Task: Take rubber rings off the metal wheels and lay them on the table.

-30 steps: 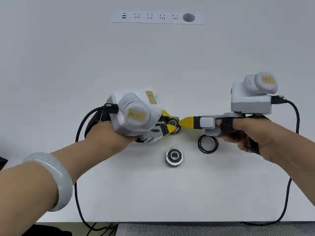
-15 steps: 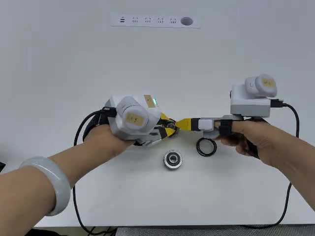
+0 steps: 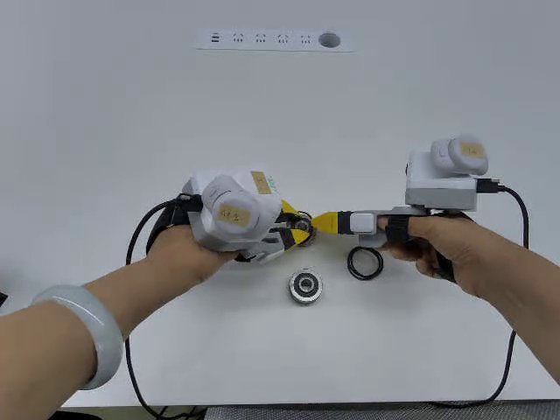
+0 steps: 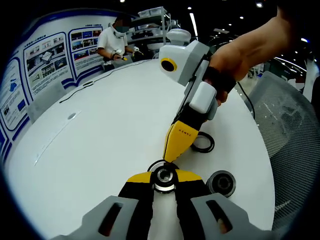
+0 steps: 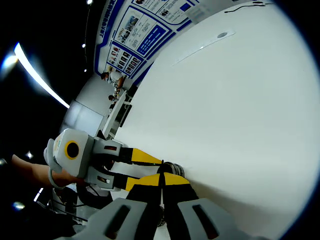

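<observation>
The left tool (image 3: 297, 229) clamps a metal wheel (image 4: 164, 178) between its jaws, steadying it so the right tool (image 3: 324, 221), tips pressed together on the wheel's rubber ring (image 4: 153, 165), can likely peel it off. Just beside the right tool, a freed ring (image 3: 365, 262) lies on the desk (image 3: 262, 131).

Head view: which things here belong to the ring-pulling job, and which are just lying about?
Part of the job:
left tool, clamping a wheel
right tool, pinching that wheel's rubber ring
loose ring and bare wheel, both on the table

Just lying about:
power strip
cables
</observation>
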{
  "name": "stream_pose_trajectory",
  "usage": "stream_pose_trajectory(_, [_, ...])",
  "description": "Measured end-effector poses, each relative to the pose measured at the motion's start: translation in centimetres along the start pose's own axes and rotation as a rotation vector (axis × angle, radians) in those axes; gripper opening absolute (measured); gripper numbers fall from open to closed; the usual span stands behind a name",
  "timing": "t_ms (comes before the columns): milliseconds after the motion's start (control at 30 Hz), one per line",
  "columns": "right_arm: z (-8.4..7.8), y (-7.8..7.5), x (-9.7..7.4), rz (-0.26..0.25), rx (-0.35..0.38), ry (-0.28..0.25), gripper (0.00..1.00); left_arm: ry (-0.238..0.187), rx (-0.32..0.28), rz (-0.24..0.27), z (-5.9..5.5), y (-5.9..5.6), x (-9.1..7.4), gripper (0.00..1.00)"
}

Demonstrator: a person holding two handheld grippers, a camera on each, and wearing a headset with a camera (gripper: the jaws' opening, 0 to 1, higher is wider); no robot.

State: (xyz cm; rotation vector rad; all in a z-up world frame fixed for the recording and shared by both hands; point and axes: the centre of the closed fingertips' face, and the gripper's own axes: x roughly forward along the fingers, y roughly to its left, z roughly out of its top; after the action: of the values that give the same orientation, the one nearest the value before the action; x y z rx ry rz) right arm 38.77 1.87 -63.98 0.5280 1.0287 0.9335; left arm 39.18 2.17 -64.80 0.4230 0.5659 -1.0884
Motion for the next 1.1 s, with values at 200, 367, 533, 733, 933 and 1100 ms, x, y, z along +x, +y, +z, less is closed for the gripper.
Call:
stream_pose_trajectory(200, [0.0, -0.1, -0.1, 0.000, 0.002, 0.002, 0.02, -0.021, 0.009, 0.015, 0.6, 0.3, -0.6, 0.21])
stream_pose_trajectory(367, [0.0, 0.1, -0.1, 0.003, 0.002, 0.002, 0.02, -0.022, 0.000, 0.020, 0.4, 0.5, -0.8, 0.25])
stream_pose_trajectory(533, [0.0, 0.3, -0.2, 0.011, 0.001, 0.000, 0.02, -0.012, -0.008, 0.016, -0.1, 0.4, -1.0, 0.28])
stream_pose_trajectory(733, [0.0, 0.8, -0.3, 0.019, -0.002, -0.004, 0.02, -0.004, -0.019, 0.025, -0.9, 0.4, -1.5, 0.33])
stream_pose_trajectory(933, [-0.1, 1.3, -0.5, 0.026, -0.005, -0.012, 0.02, 0.010, -0.033, 0.037, -2.0, 0.4, -2.1, 0.35])
stream_pose_trajectory(1100, [0.2, 2.0, -1.1, 0.041, -0.005, -0.032, 0.02, 0.011, -0.057, 0.052, -2.5, 0.6, -2.7, 0.37])
